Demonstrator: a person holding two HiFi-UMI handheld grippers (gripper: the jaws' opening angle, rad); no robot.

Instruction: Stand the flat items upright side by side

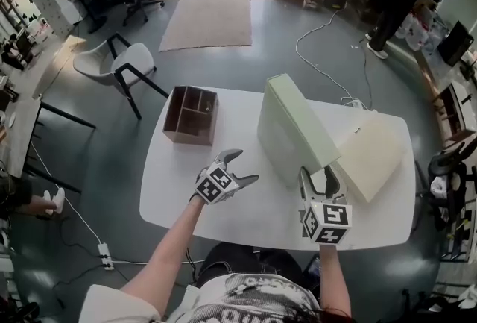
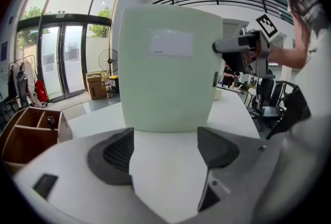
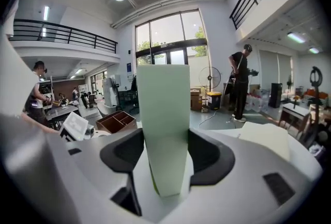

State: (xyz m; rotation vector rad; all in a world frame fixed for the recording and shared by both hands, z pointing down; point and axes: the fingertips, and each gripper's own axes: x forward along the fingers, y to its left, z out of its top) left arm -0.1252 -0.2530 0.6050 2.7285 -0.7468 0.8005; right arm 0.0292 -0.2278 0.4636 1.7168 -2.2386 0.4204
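The left gripper (image 1: 246, 166) is held out at the end of the bare left arm (image 1: 168, 254), which is stretched up from 7 o'clock in the head view. Its jaws are pointed toward 1 o'clock and are spread wide apart, and nothing is held between them. The right gripper (image 1: 318, 177) is held at the end of the right arm (image 1: 335, 280), which is reached toward 12 o'clock. Its jaws are closed on the near edge of the upright green box (image 1: 294, 127), with one pad pressed on each side.

Green box (image 1: 294, 127) upright, cream box (image 1: 373, 157) flat
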